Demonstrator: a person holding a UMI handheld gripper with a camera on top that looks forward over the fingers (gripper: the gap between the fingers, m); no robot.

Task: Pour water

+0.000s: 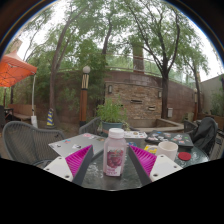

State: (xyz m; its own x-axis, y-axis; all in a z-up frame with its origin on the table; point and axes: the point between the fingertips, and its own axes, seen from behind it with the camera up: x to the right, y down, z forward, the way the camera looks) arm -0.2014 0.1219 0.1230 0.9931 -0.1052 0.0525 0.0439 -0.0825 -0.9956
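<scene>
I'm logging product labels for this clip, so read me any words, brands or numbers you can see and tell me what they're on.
None can be read.
Bottle, standing between the tool's open pink pads: its pink label is too small and blurred to read.
White cup beside it: no print visible.
Papers on the table: no legible text.

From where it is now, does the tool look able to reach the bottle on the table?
Probably yes. The bottle already stands upright between the open tool's pink fingers, with a gap at each side, and nothing lies between them.
</scene>
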